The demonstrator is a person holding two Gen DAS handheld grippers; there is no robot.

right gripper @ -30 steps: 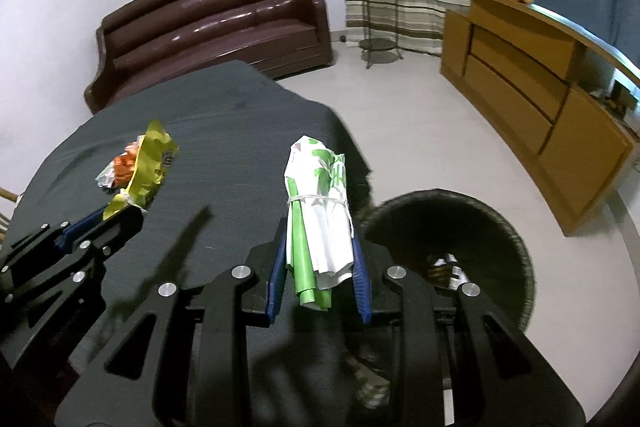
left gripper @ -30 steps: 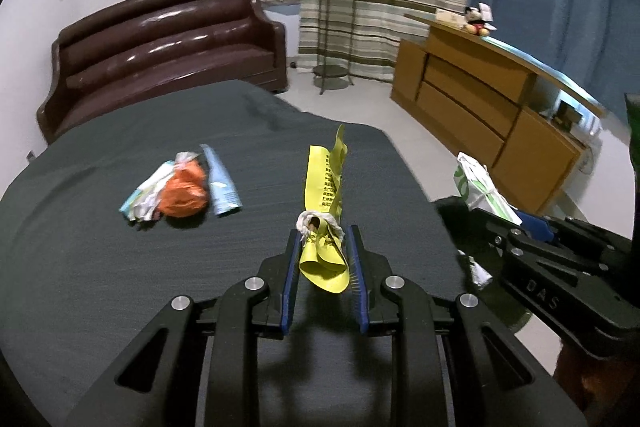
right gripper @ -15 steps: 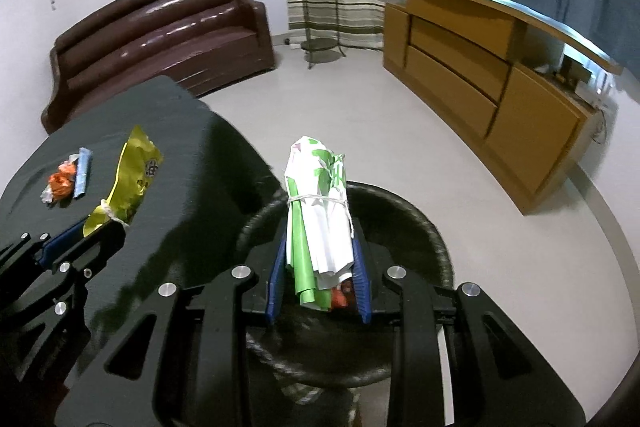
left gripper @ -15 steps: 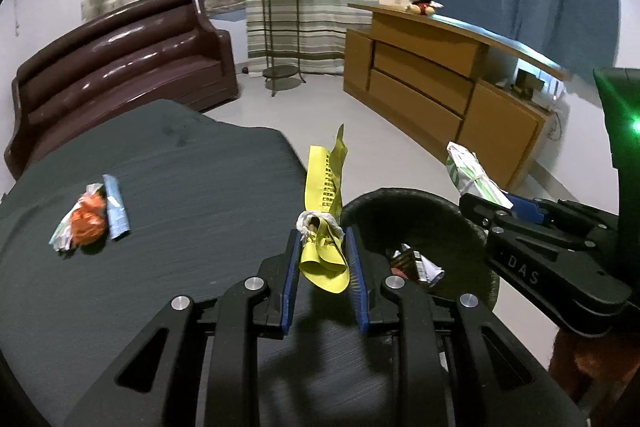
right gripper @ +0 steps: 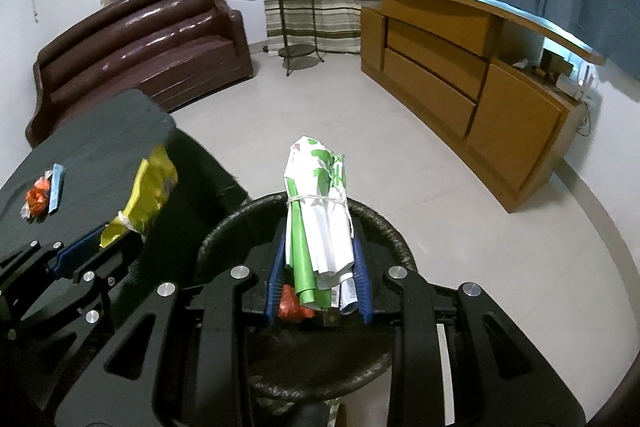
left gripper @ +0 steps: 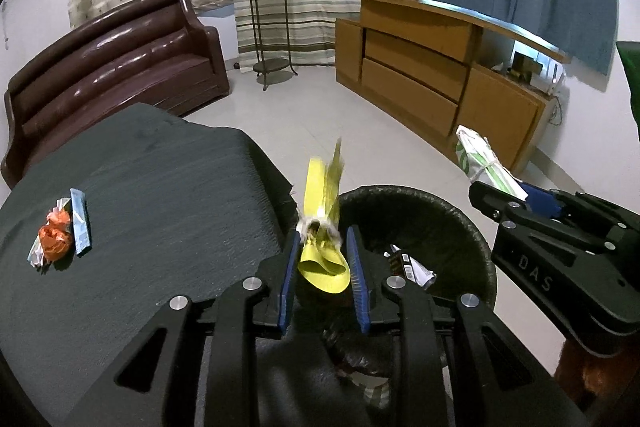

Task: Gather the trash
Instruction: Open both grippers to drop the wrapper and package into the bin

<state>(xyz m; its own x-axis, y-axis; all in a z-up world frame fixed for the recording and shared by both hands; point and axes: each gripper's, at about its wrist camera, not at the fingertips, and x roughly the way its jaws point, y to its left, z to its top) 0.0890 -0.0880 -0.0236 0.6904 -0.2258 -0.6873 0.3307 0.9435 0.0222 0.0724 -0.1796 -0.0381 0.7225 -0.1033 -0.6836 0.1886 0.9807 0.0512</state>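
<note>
My left gripper is shut on a yellow wrapper at the table's right edge, beside the rim of a black trash bin. My right gripper is shut on a white and green wrapper bundle and holds it right above the bin. The bundle also shows in the left wrist view, and the yellow wrapper shows in the right wrist view. Some trash lies inside the bin. An orange wrapper and a light blue wrapper lie together on the dark table.
A brown sofa stands behind the table. A wooden sideboard with a Mickey toy runs along the right wall. A metal plant stand is by the striped curtain. Pale floor lies between them.
Both grippers moved right, off the table toward the bin, still holding their wrappers. The right one now hangs over the bin and the left has reached its rim.
</note>
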